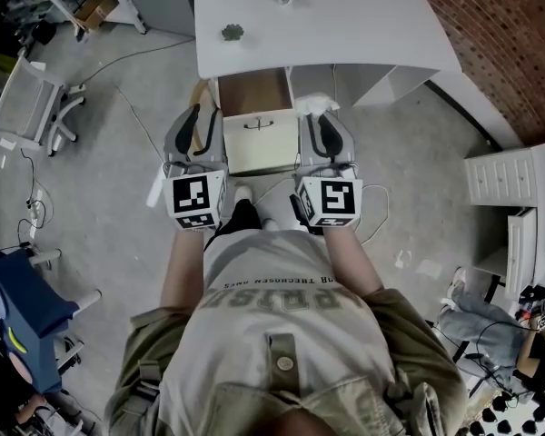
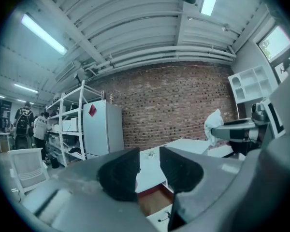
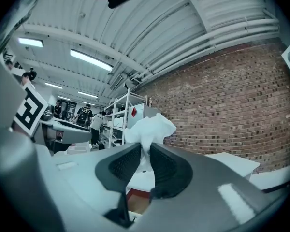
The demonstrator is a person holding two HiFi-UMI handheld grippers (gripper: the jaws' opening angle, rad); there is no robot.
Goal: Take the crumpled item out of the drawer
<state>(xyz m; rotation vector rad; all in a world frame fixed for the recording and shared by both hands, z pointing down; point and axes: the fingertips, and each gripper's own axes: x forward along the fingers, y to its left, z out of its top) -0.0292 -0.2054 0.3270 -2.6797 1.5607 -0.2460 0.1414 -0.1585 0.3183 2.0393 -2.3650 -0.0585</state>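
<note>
Here the right gripper [image 3: 145, 153] is clamped on the crumpled white item [image 3: 150, 127], which sticks up past its jaws. The left gripper [image 2: 149, 161] stands with jaws apart and nothing between them. Only the head view shows the item just right of the open drawer [image 1: 254, 94] (with a gripper on either side of the drawer's front).

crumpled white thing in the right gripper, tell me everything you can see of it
The crumpled item is white and looks like thin paper or tissue, bunched into soft folds. The right gripper has its jaws closed on its lower part, and the loose top puffs out above them. It is held in the air to the right of the open drawer, not in it. Nothing but the jaws touches it.
</note>
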